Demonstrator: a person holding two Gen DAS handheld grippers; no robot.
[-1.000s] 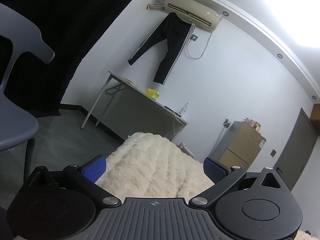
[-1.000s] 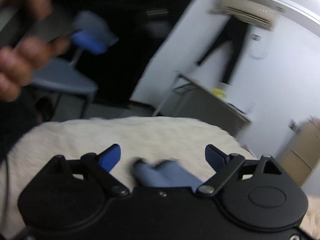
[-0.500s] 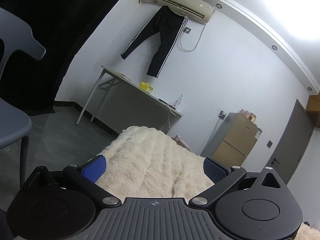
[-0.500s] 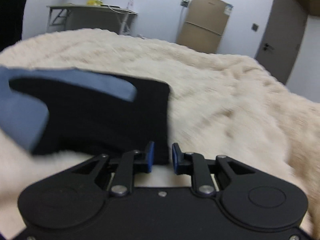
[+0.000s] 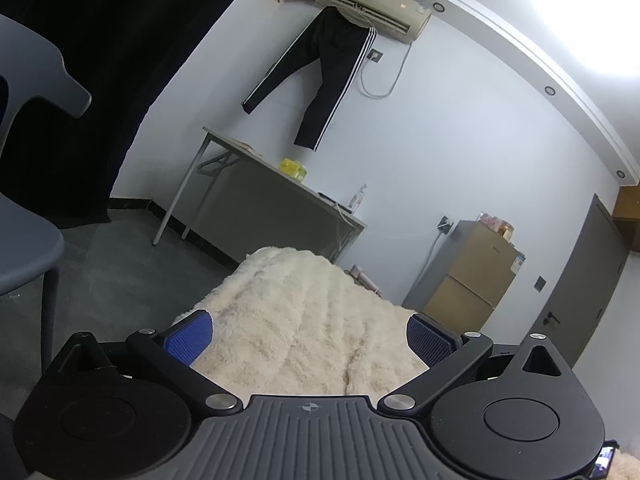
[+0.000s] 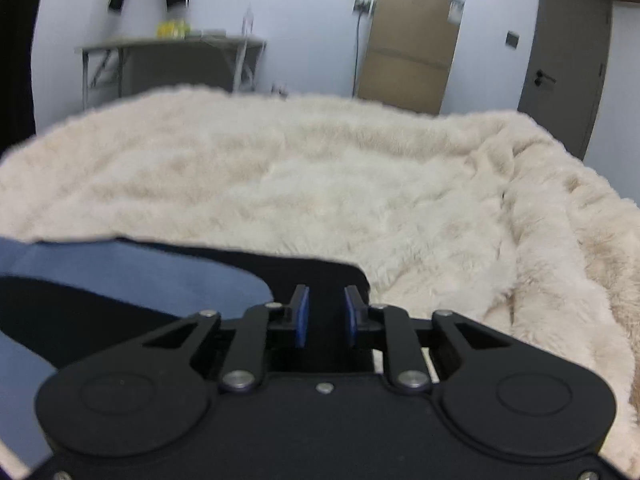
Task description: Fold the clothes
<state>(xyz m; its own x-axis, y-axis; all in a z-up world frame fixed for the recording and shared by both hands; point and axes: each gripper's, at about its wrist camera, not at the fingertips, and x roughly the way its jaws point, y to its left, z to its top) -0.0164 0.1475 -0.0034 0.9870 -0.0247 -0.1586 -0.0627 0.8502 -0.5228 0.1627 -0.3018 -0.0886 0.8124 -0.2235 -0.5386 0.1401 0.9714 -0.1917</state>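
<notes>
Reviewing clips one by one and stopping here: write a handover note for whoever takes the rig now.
Left claw: open, empty, held above the blanket.
Right claw: narrow gap, low over the corner of the black-and-blue garment; grip cannot be confirmed.
Garment lies flat on the blanket at front left in the right wrist view.
Done: garment laid out.
Left: the folding, none of which is visible yet.

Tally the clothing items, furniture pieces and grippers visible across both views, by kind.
Clothing: 2, black-and-blue garment and hanging track pants
Furniture: 3, chair, folding table, cabinet
Blankets: 1, cream blanket
Grippers: 2, left gripper and right gripper
Total: 8
</notes>
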